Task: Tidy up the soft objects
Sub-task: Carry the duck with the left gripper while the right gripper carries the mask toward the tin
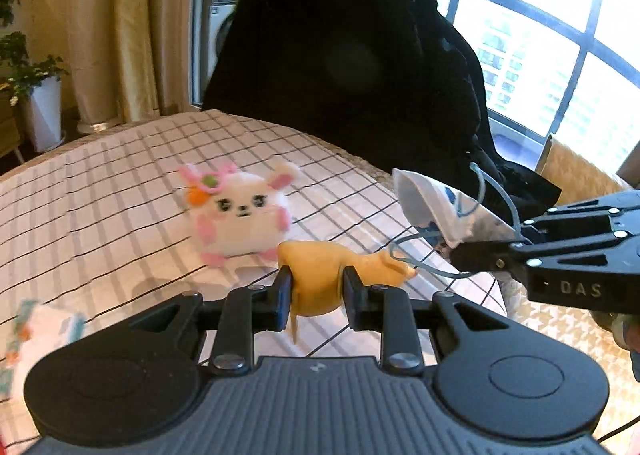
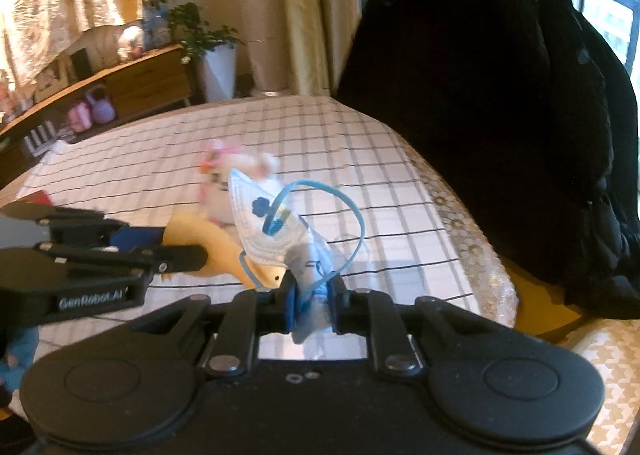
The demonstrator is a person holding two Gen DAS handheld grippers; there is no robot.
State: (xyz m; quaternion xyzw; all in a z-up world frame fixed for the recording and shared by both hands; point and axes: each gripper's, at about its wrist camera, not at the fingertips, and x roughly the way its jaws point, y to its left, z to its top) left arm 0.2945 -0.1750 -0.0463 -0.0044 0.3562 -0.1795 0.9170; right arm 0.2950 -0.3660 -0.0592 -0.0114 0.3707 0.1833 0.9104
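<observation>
Left hand-held gripper point(image 1: 316, 291) pinches a yellow plush toy point(image 1: 320, 275) between its pads, held just above the checked bedsheet point(image 1: 120, 175). Right hand-held gripper point(image 2: 314, 305) is clamped on a white-and-blue face mask point(image 2: 264, 223), its blue ear loop point(image 2: 348, 211) arching upward. Behind them a white-and-pink plush bunny point(image 1: 240, 215) sits on the sheet, near the yellow toy, blurred. A black garment point(image 1: 340, 55) hangs beyond the bed
</observation>
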